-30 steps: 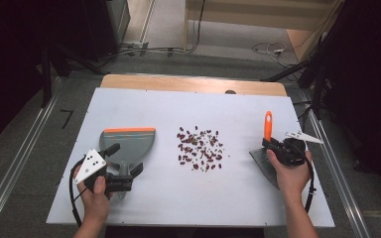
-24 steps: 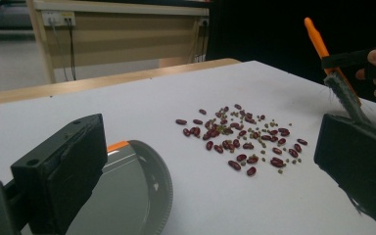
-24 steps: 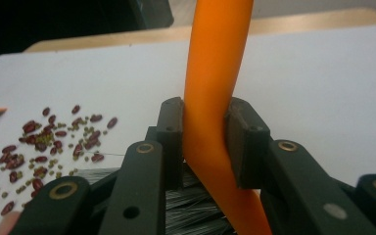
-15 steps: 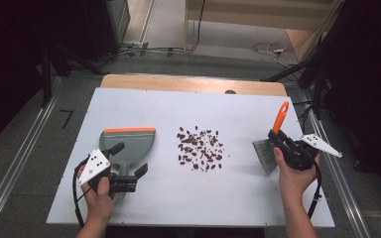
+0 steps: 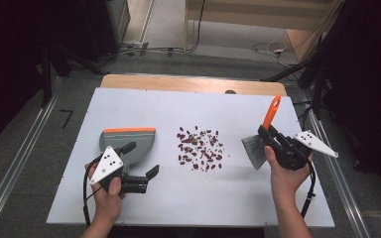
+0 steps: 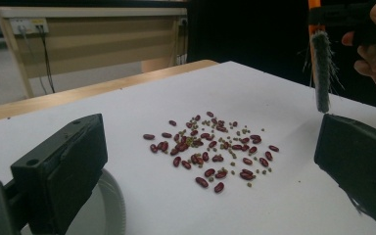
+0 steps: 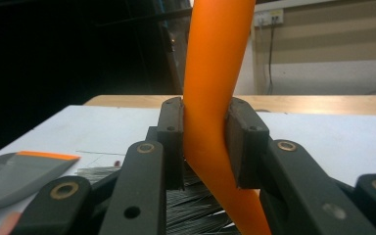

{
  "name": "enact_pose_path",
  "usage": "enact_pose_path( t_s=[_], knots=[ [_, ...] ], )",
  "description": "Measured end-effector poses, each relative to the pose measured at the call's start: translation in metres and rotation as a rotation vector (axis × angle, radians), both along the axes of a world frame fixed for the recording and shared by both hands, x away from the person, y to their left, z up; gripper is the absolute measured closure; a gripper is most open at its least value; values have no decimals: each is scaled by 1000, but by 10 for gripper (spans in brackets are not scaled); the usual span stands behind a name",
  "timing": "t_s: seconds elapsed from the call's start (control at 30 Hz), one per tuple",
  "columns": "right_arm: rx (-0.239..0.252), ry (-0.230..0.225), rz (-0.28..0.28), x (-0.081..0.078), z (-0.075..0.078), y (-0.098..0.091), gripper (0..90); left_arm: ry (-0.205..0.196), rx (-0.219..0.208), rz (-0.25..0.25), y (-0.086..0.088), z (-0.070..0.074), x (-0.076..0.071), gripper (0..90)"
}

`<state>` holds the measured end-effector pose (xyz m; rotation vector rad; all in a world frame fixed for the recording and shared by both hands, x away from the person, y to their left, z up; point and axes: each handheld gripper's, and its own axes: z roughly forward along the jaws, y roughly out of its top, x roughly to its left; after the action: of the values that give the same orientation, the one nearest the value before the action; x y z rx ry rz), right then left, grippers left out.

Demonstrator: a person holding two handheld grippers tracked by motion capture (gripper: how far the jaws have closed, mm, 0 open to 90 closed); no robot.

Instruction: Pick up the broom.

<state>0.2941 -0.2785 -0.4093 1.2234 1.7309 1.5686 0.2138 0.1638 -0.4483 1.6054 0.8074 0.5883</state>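
The right hand-held gripper (image 5: 274, 140) clamps the orange-handled brush (image 5: 264, 135), grey bristles down; the left hand-held gripper (image 5: 141, 162) gapes empty beside the grey dustpan (image 5: 128, 144); scattered beans (image 5: 199, 149) between on the tabletop (image 5: 188, 198).

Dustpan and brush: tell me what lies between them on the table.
In the high view, a scatter of red beans lies on the white table between the dustpan and the brush.

Even overhead light on the white tabletop (image 5: 144, 104), no glare; surroundings past its edges drop to near black, esp. left and right. Shadows soft and short, e.g. under the brush (image 5: 258, 148) nr the right edge. High view slightly soft, low detail. Left tool view: beans (image 6: 210, 147) sharp, black jaws blurred up close. Right tool view: orange handle (image 7: 215, 98) close, a bit soft; background hazy w/ mild edge distortion.
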Motion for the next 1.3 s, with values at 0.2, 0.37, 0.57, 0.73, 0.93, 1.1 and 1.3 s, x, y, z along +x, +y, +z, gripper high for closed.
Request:
enact_pose_path(
  t_s=[0.2, 0.37, 0.57, 0.73, 0.93, 1.1, 1.3],
  knots=[
    [15, -18, 40, -6, 6, 17, 693, 16, -21, -23, -10, 1, 2, 0],
    [5, -35, 87, -11, 10, 35, 693, 19, -40, -29, -18, 3, 2, 0],
    [-20, -46, 131, -19, 11, 59, 693, 40, -29, -61, -29, 2, 2, 0],
    [-29, -47, 171, -25, 10, 78, 693, 45, -28, -72, -39, 0, 1, 0],
    [-37, -51, 211, -32, 9, 95, 693, 55, -35, -93, -49, -1, -1, 0],
    [-36, -50, 233, -36, 7, 106, 693, 57, -45, -122, -57, -2, -3, 0],
    [-33, -45, 263, -43, 6, 120, 693, 90, -47, -173, -67, -4, -4, 5]
  ],
)
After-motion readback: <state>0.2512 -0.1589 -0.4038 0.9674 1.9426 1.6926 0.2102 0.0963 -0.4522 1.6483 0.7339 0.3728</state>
